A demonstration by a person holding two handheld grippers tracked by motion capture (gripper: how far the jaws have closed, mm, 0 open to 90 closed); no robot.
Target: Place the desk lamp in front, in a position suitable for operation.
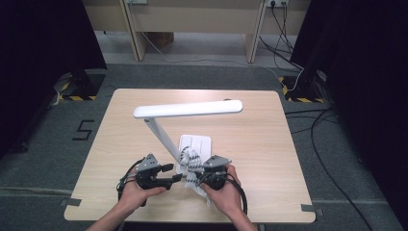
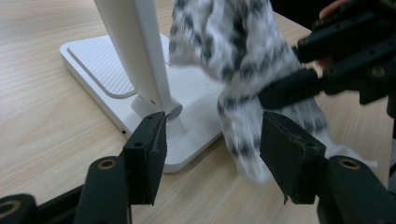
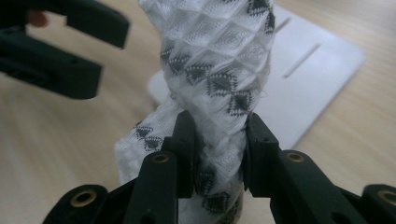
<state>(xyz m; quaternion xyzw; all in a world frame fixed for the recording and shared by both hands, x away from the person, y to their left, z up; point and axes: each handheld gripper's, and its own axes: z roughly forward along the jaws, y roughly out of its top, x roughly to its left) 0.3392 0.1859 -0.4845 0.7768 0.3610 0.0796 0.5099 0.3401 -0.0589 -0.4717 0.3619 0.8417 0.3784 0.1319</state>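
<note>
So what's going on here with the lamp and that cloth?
A person at a wooden table is working a white cloth with dark diamond marks by a white desk lamp. The right tool is clamped on the bunched cloth, holding it up over the lamp's flat base. The left tool is open, its jaws apart beside the lamp's stem, gripping nothing.

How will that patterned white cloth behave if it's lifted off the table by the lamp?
The cloth probably flops: it bunches and twists where the right claw pinches it. It likely weighs little, since it looks thin and quilted. Its loose tail may drag against the lamp base.
</note>
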